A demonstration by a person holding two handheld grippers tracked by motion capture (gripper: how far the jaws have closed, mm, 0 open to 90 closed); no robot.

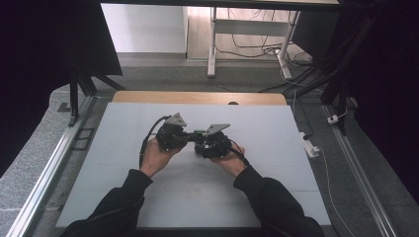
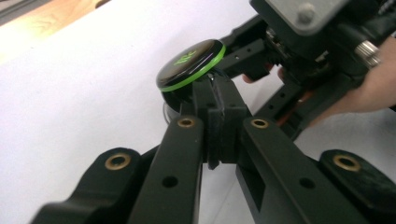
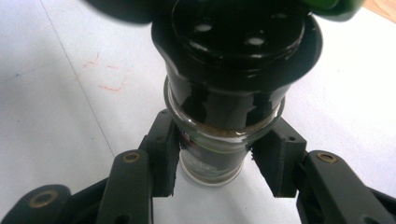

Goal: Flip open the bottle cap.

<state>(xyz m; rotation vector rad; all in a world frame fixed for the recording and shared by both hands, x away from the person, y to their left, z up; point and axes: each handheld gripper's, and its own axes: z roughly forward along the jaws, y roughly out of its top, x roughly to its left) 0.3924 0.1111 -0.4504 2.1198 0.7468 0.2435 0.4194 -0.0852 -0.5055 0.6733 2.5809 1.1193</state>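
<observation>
A small glass shaker jar [image 3: 212, 154] with a black perforated cap [image 3: 233, 60] is held just above the white table [image 1: 148, 197], near its middle. My right gripper [image 3: 219, 163] is shut on its glass body, one pad on each side. The round black lid with a green rim [image 2: 189, 63] stands flipped up off the cap. My left gripper [image 2: 215, 86] is shut, pads pressed together, with its tips under that lid; I cannot tell whether they pinch any of it. In the high view the left gripper [image 1: 190, 136] and right gripper [image 1: 200, 143] meet tip to tip.
Faint red pen marks [image 3: 105, 74] lie on the white sheet. A wooden strip [image 1: 197, 97] borders the table's far edge. Metal rails [image 1: 49, 168] run along both sides, and a white power strip [image 1: 311, 148] lies off the right edge.
</observation>
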